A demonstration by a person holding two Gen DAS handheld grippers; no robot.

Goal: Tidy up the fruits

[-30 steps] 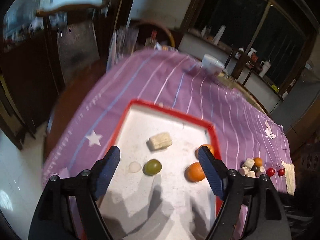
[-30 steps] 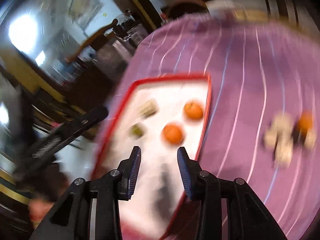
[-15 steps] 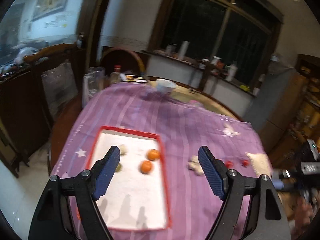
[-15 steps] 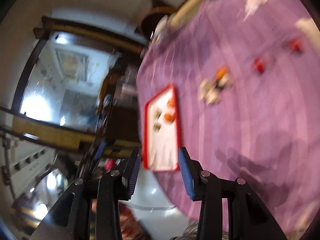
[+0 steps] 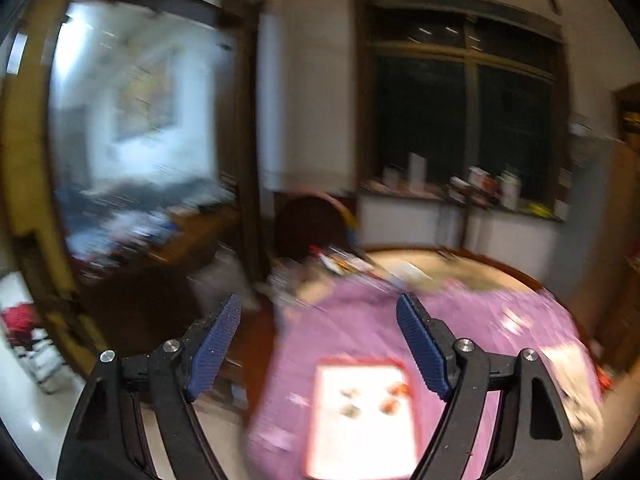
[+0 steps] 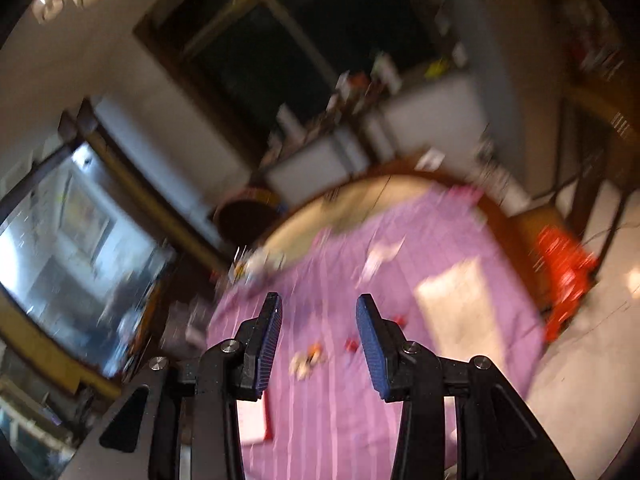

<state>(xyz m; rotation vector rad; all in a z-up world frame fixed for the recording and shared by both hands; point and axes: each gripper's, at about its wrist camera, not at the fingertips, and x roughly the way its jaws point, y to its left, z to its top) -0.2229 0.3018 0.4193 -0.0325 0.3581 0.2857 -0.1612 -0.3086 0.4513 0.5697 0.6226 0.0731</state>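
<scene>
Left gripper (image 5: 319, 344) jaws gape wide, empty, high over the purple cloth (image 5: 360, 320); fruits (blurred) lie in the red-rimmed tray (image 5: 414, 420) at 5 o'clock. Right gripper (image 6: 318, 336) stands narrower, empty, loose fruits (image 6: 308, 360) between its fingers

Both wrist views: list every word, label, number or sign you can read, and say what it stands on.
No text can be read in either view.
Wall picture: may carry print, too blurred to read.
Bottles and boxes on the window counter: labels too small and blurred.
Purple tablecloth: white marks only, no legible lettering.
Red-rimmed tray: no writing visible.
Left gripper and right gripper: no markings visible.
</scene>
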